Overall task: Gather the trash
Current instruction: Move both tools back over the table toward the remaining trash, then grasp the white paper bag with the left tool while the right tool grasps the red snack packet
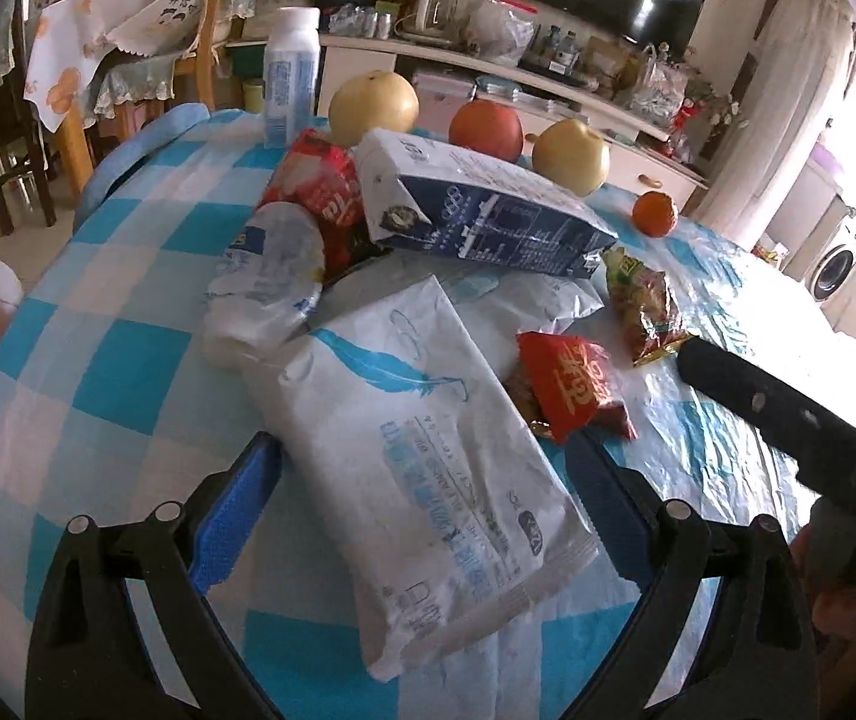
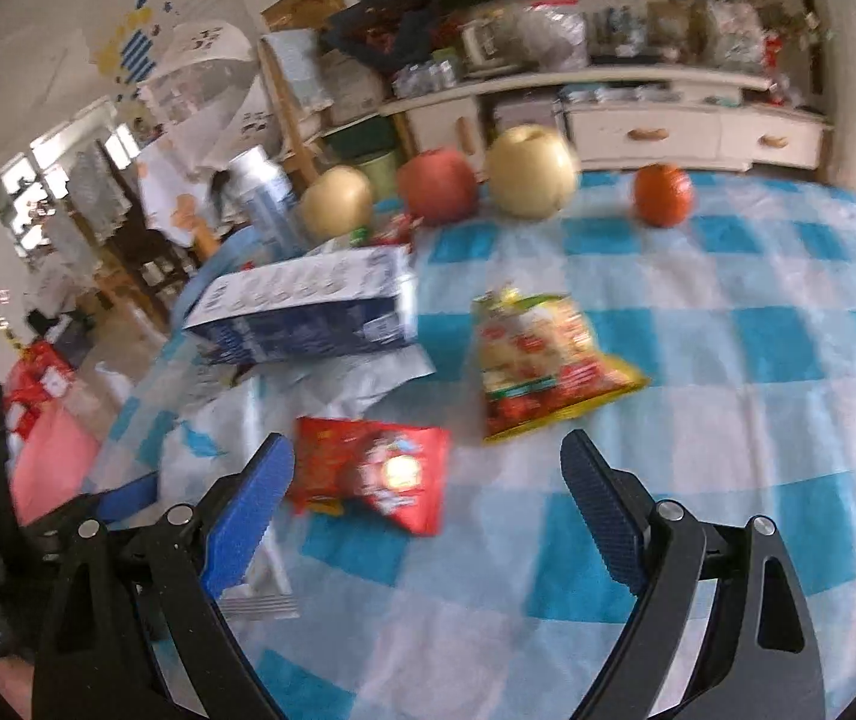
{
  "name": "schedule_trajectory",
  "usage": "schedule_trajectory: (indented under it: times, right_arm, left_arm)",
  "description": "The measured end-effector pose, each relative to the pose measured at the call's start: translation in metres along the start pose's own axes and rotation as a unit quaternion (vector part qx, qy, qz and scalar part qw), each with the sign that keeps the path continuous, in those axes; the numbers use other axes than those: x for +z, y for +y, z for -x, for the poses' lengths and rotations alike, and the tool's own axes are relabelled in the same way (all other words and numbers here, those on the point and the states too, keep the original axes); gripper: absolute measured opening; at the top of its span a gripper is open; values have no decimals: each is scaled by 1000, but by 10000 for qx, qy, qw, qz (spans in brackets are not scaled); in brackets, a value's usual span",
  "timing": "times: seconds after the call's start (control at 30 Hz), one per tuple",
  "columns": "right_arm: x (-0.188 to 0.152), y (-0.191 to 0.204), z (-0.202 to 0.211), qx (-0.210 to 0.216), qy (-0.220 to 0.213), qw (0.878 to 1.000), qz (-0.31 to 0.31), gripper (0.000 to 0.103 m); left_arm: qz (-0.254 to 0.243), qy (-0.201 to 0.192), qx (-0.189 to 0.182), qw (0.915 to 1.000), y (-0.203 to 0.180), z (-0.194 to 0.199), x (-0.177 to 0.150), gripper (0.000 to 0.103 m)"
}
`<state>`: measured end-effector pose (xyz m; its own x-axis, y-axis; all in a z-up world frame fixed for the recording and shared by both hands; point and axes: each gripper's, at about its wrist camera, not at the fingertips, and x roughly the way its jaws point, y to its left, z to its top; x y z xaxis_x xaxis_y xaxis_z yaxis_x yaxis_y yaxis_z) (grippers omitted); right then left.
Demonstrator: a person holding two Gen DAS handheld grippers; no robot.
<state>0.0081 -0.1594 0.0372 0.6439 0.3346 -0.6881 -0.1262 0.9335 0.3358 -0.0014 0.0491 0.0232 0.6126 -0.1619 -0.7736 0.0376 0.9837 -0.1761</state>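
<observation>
The left gripper [image 1: 422,474] stands with its jaws spread wide on either side of a white feather-print wrapper [image 1: 422,450] lying flat on the checked tablecloth [image 1: 104,372]. The right gripper [image 2: 428,468] is likewise parted, with a red snack packet [image 2: 374,468] between its fingertips. A yellow-edged snack bag [image 2: 541,360] lies at one o'clock and a blue-and-white carton [image 2: 308,312] at eleven o'clock.

**Black frames, blue pads on both grippers**

Both are rocking the same look. The left gripper [image 1: 422,474] is showing black angular arms with silver round screws at the pivots and textured blue pads [image 1: 236,510] lining the fingers. The right gripper [image 2: 428,468] is wearing identical blue ridged pads [image 2: 254,510], triangular cutouts in the black arms, same silver screws. Its long black body is also poking into the left wrist view.
</observation>
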Motion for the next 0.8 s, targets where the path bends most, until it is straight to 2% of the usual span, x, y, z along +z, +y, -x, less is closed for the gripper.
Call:
schedule_trajectory:
  times: [0.2,0.3,0.37,0.57,0.67,0.8]
  right_arm:
    - [-7,12,-19,180,317,9992,142,89]
    - [-9,11,-26,249,389,9989,63,85]
    - [-10,13,-32,201,434,9988,102,84]
    - [-12,19,-39,127,398,9989,217,82]
    - [-12,19,-41,57,377,9990,223,73]
    - [-10,16,-42,49,343,9992,179,69]
  left_arm:
    - [-140,121,353,9992,-5,-10,-1,96]
    - [-151,189,389,9989,-3,-14,-2,94]
    - [-238,218,394,9987,-5,-14,-3,86]
    - [-317,297,196,9989,-4,-16,-4,74]
    - [-340,288,100,9990,-2,-14,-4,69]
    - [-319,264,-100,9991,1,-12,-4,60]
